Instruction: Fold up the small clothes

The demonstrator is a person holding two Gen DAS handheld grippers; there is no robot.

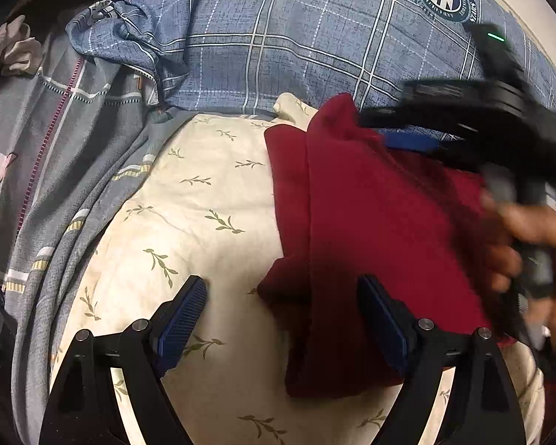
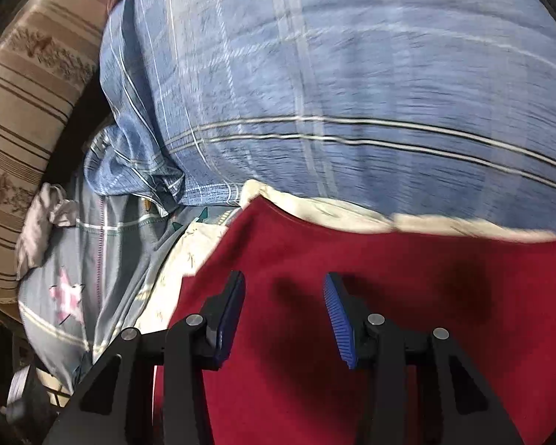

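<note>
Left view only: the right tool [image 1: 419, 129], blurry, over the far end of the red cloth [image 1: 370, 222], and the hand [image 1: 530, 244] holding it.
Right view only: a striped cushion [image 2: 22, 111].
Red cloth: lies on the cream leaf sheet [image 1: 204, 222], long way running from near to far.
Left tool [image 1: 281, 311]: blue pads wide apart, holding nothing.
Right tool [image 2: 285, 311]: pads apart over the red cloth [image 2: 389, 296], gripping nothing.

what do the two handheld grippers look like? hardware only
Both match: the left gripper and right gripper have black A-shaped linkage arms with silver pivot pins and ribbed blue fingers. From the left wrist view, the right unit's black body shows a green indicator light, gripped by a bare hand.
</note>
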